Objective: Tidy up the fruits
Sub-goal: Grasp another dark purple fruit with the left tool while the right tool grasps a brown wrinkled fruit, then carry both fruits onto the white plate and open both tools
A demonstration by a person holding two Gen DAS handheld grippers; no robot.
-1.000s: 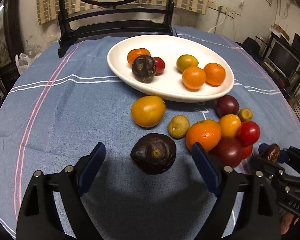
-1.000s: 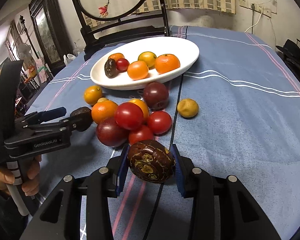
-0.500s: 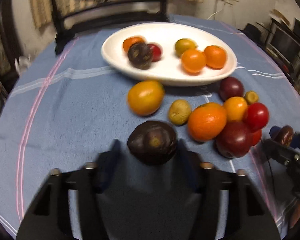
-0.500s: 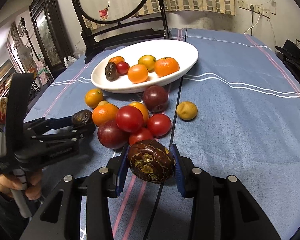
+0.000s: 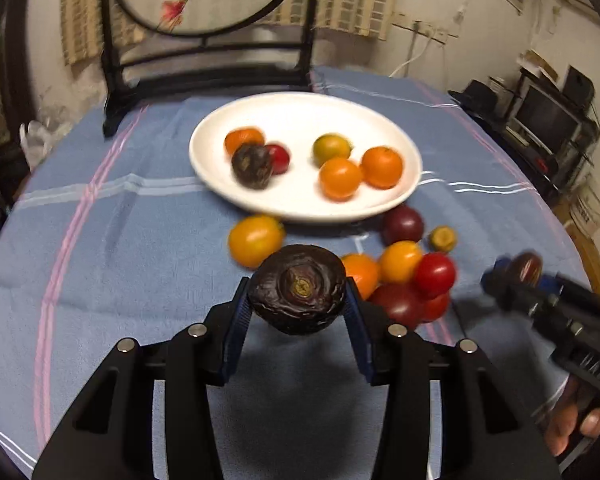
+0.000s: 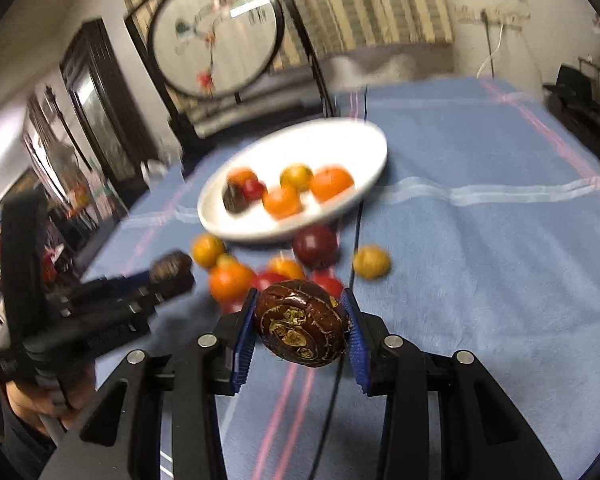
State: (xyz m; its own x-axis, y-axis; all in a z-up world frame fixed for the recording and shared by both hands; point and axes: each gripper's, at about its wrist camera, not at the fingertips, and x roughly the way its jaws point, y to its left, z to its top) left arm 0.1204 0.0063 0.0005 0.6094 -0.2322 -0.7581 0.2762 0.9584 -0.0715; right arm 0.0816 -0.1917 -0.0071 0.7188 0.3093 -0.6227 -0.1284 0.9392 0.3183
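My left gripper (image 5: 298, 300) is shut on a dark wrinkled passion fruit (image 5: 297, 289) and holds it above the blue cloth. My right gripper (image 6: 302, 326) is shut on another dark passion fruit (image 6: 301, 330), also lifted; it shows at the right of the left wrist view (image 5: 526, 268). The white plate (image 5: 300, 204) lies ahead with several fruits: oranges, a red tomato and a dark passion fruit (image 5: 252, 166). Loose fruits lie in front of the plate: an orange-yellow one (image 5: 254, 240), a dark plum (image 5: 402, 224) and a cluster of oranges and tomatoes (image 5: 412, 280).
A dark wooden stand with a round embroidered screen (image 5: 208, 40) stands at the table's far edge behind the plate. A small yellow fruit (image 6: 371, 262) lies apart to the right of the cluster. Shelves and a monitor (image 5: 548, 120) are off the table's right side.
My left gripper has closed on the dark passion fruit and lifted it off the cloth. My right gripper has risen with its fruit. Both views now look higher.
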